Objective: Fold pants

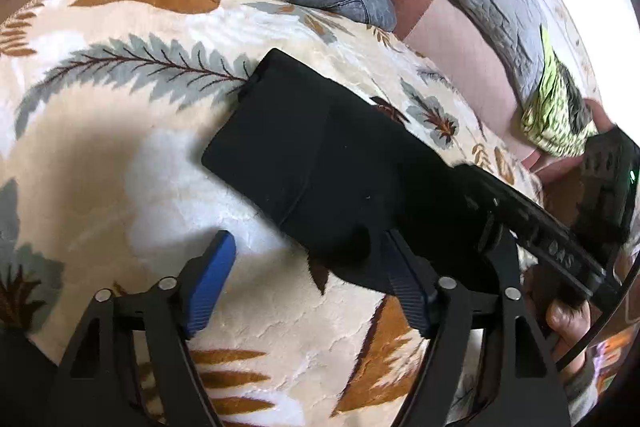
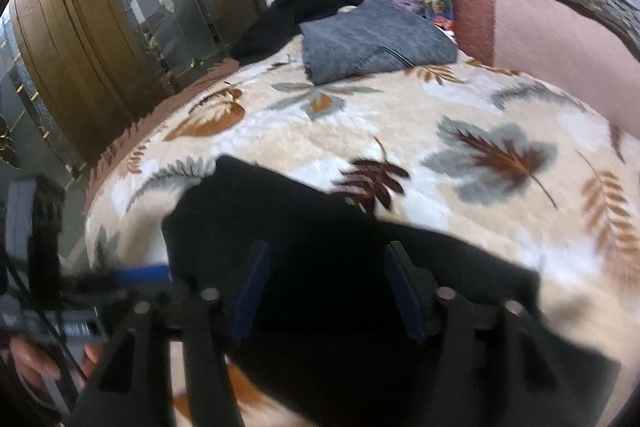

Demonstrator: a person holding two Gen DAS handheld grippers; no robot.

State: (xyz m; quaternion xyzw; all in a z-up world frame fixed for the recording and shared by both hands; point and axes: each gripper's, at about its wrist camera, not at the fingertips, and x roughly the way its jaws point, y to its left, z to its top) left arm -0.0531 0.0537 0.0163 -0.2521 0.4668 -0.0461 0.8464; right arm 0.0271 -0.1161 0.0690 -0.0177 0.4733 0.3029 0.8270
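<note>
Leaf-print blanket [image 1: 120,155] covers bed. Left gripper [image 1: 308,279] jaws wide apart, holding nothing, just beside near edge of black pants [image 1: 312,147], which lie mid-bed as compact flat rectangle. Right gripper [image 2: 328,291] hovers over pants, jaws spread, empty. Judgement: folding nearly done; maybe final smoothing left. Folded grey garment [image 2: 372,39] lies far back.

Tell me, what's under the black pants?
The black pants lie on the leaf-patterned blanket. The blanket shows all around them; whatever lies beneath their middle is covered.
</note>
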